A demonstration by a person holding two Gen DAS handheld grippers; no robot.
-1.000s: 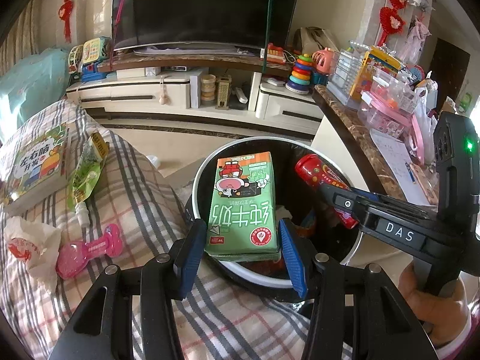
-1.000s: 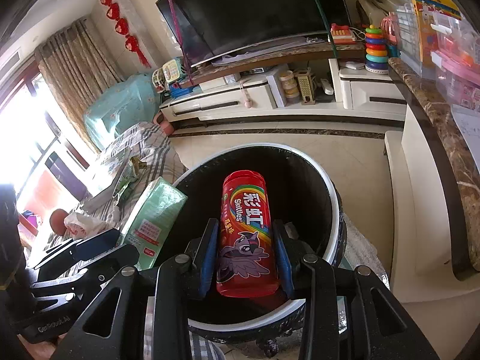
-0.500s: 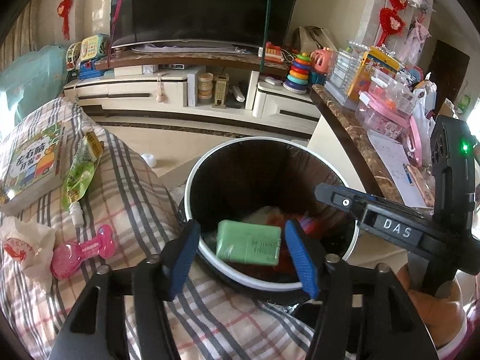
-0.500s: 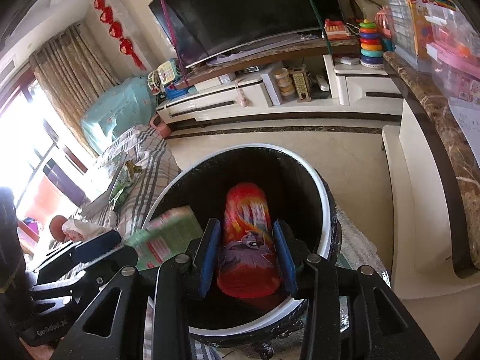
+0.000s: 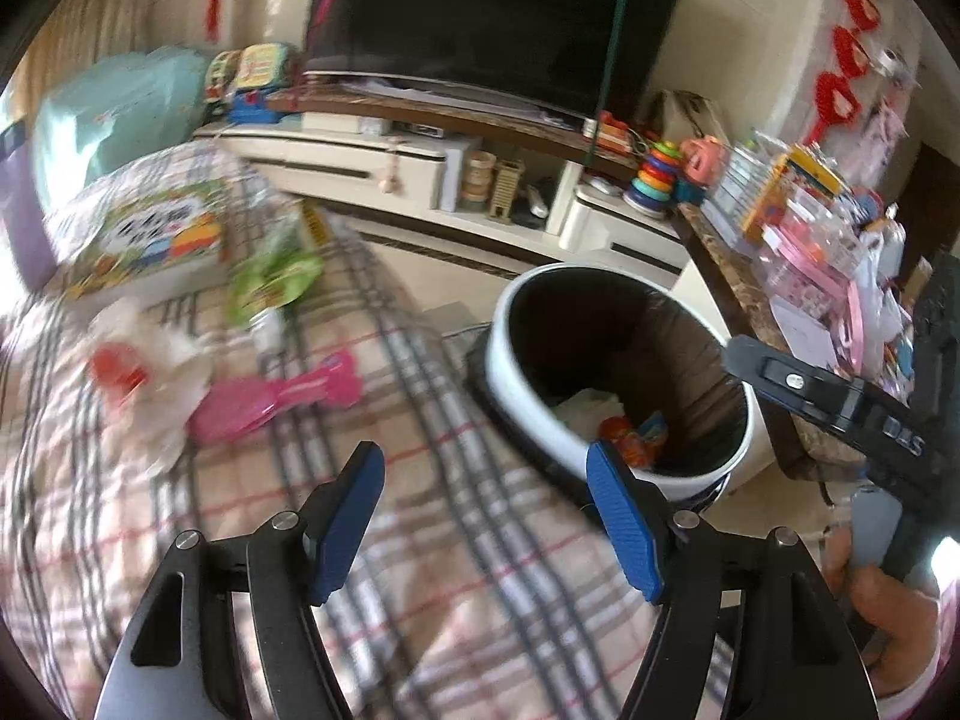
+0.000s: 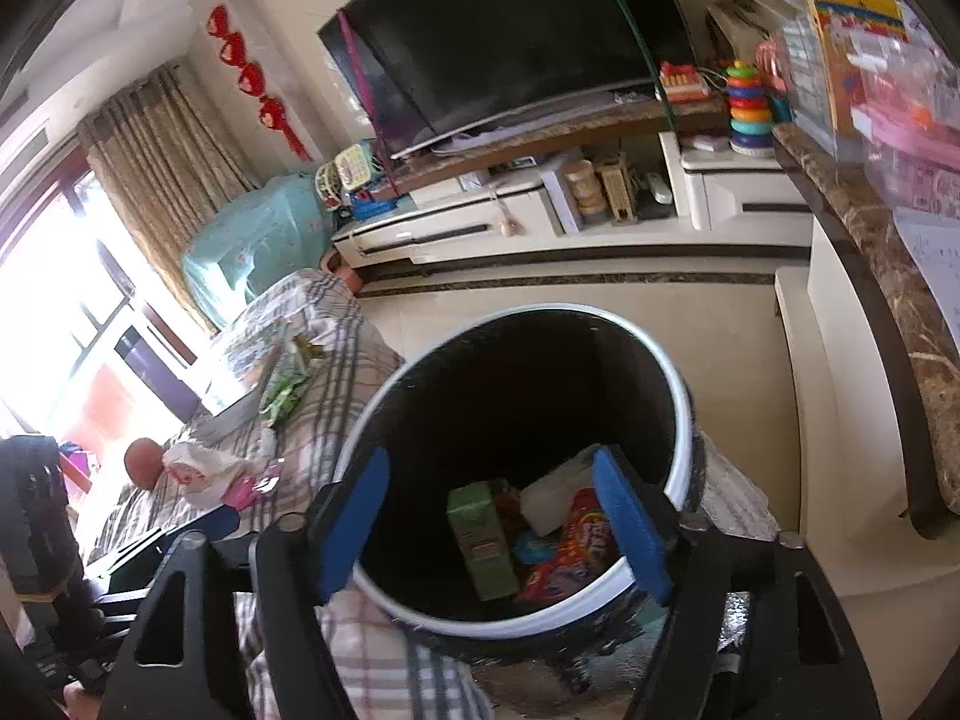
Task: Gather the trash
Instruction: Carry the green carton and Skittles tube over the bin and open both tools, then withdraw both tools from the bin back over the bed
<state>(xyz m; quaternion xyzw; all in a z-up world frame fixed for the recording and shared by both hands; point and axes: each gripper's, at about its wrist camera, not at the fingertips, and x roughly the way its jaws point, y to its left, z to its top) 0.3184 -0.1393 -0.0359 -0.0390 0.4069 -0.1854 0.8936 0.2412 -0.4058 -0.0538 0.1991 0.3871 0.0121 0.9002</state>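
Observation:
The white-rimmed black trash bin stands beside the plaid-covered sofa. Inside it lie the green milk carton, the red Skittles tube and other wrappers. My left gripper is open and empty over the plaid cover, left of the bin. My right gripper is open and empty above the bin's near rim; it also shows in the left wrist view. On the sofa lie a green wrapper, a crumpled white-and-red bag and a pink toy.
A colourful picture book lies on the sofa's far side. A TV stand with a large TV runs along the back wall. A marble-topped counter crowded with toys stands to the right of the bin.
Both grippers opened and dropped their loads: the green carton and the red tube now lie in the bin. My left gripper has swung left, over the sofa.

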